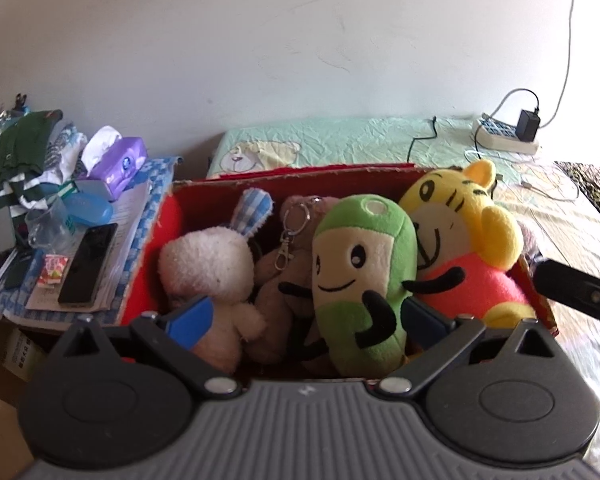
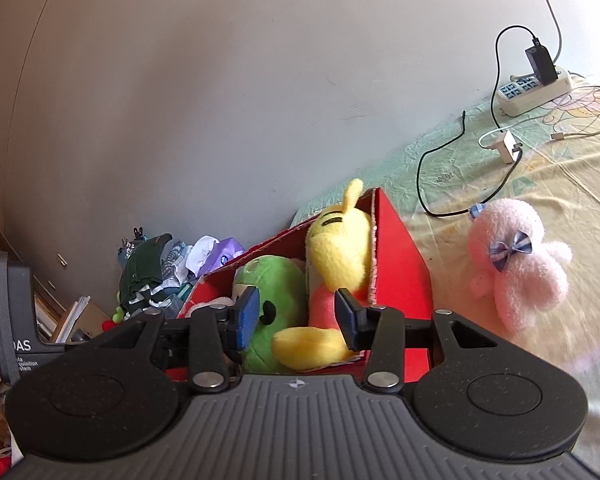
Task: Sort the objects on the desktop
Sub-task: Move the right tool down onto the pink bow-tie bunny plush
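Observation:
A red cardboard box (image 1: 204, 200) sits on the bed and holds several plush toys: a white bunny (image 1: 204, 264), a brown toy with a metal key clip (image 1: 288, 248), a green toy (image 1: 360, 264) and a yellow tiger (image 1: 468, 232). My left gripper (image 1: 308, 316) hangs open and wide at the box's near edge, its blue-padded fingers either side of the bunny's body and the green toy, gripping neither. My right gripper (image 2: 298, 320) is open at the box's (image 2: 400, 248) right end, in front of the tiger (image 2: 340, 248) and green toy (image 2: 272, 280). A pink plush bunny (image 2: 516, 264) lies on the bed, right of the box.
Left of the box, a side table (image 1: 156, 184) carries papers, a black phone (image 1: 88, 264), a tissue pack (image 1: 118, 164), a plastic cup and folded clothes. At the back of the bed (image 2: 560, 184) lie a power strip (image 2: 534, 88) with a charger, and loose cables (image 2: 424, 176). A wall stands behind.

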`<state>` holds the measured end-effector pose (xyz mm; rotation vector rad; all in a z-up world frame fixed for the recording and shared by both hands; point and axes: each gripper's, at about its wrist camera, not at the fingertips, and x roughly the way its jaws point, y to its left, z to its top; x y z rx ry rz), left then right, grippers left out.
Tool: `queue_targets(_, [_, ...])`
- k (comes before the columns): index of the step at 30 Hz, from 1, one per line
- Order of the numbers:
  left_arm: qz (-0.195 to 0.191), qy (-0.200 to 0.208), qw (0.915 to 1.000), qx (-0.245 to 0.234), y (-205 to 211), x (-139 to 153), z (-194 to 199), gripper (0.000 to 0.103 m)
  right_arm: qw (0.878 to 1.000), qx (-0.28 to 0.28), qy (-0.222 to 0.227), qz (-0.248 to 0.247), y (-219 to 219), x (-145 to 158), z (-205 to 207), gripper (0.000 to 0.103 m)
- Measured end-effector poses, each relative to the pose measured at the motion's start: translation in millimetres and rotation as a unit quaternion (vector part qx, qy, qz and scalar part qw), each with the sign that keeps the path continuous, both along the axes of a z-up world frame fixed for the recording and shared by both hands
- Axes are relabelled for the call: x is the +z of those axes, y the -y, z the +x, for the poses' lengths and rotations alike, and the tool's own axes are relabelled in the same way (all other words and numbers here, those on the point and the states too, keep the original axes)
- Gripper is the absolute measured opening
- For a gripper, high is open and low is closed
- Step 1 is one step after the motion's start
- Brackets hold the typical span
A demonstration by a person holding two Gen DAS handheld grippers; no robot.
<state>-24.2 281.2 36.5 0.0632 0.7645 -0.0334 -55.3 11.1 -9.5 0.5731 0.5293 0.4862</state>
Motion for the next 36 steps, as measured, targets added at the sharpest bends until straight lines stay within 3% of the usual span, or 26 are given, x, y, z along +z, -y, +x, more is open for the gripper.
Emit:
queue_targets(10, [-0.074, 0.030, 0.9967, 0.015, 29.1, 22.1, -6.0, 0.100, 0.999, 0.025, -0.014, 0.016, 58.6, -6.0, 9.3, 0.045])
queue_targets(19, [-0.097, 0.065, 0.9907, -0.070, 112.8, 35.2, -9.8, 0.095, 0.996, 0.009, -0.063, 0.062, 132.1, -36.3, 33.2, 0.046])
queue_targets(23, [-0.093, 0.063, 0.9865, -0.119, 155.4, 25.6, -8.4, 0.094, 0.993, 0.003, -0.096, 0.073, 154.8, -55.0, 45.2, 0.046])
queue_targets(28, [-0.100, 0.032, 0.9817, -0.159, 199.1, 2.7, 2.3, 0.091, 0.986, 0.004, -0.129, 0.102, 178.1, -75.2, 61.8, 0.046])
queue_targets(36, [-0.072, 0.005, 0.9878, -0.138, 236.6, -42.8, 33.1, 0.091, 0.974, 0.009, -0.163, 0.156, 203.2, -101.9, 88.1, 0.047])
